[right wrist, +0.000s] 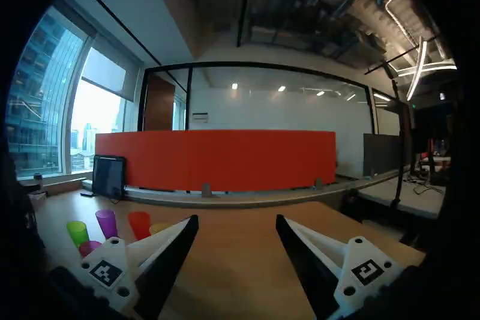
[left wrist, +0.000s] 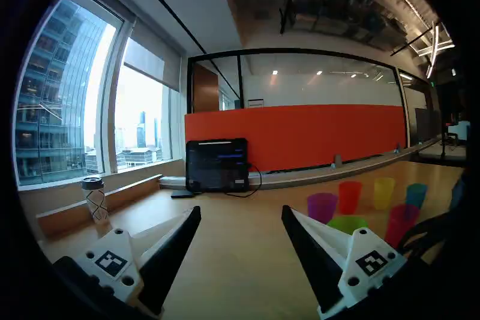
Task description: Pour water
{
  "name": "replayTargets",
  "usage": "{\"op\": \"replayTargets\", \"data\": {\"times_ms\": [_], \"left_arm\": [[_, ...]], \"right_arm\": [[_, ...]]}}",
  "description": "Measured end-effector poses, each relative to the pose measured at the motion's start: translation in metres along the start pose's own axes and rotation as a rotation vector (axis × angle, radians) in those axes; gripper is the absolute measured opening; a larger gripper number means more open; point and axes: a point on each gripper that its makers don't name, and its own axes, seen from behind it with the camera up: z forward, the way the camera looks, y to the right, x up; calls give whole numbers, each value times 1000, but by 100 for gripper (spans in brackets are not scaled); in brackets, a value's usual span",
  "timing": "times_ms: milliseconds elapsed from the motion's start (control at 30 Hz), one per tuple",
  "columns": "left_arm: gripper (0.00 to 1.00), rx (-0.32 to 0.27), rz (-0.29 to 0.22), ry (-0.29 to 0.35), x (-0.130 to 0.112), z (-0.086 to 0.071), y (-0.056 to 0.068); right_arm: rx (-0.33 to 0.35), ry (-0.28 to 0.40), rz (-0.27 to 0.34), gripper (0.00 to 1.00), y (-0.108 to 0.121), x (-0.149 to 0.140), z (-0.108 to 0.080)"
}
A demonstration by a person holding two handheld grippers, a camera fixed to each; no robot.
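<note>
A water bottle with a dark lid and a patterned sleeve stands at the far left of the wooden table, by the window ledge. Several coloured plastic cups stand grouped at the right: purple, red, yellow, teal, green and pink. My left gripper is open over bare tabletop, between the bottle and the cups. In the right gripper view the cups sit at the lower left: green, purple, red. My right gripper is open with nothing between its fingers.
A dark tablet screen stands propped at the back of the table with a cable trailing right. An orange partition runs behind the table. Large windows fill the left side. Another desk lies off to the right.
</note>
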Motion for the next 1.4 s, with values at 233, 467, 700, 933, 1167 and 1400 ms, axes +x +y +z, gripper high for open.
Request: {"op": "replayTargets", "data": {"times_ms": [233,467,700,933,1167,1400], "left_arm": [[100,-11,-25,-10,-9,-2,1],[100,-25,-51,-15,-13,-3,4],[100,-32,-53,-34,-16,-1,4],[100,-37,-52,-35,-16,-1,6],[100,-38,-52,-36,-16,-1,7],[100,-38,-51,-36,-15,-1,6]], "right_arm": [[-8,2,-1,100,3,1,-2],[-10,6,-4,100,4,3,-3],[-9,6,-3,100,5,3,-2],[-7,9,-5,100,5,3,-4],[-6,20,-22,100,7,5,-4],[0,46,-48,100,8,9,-1]]}}
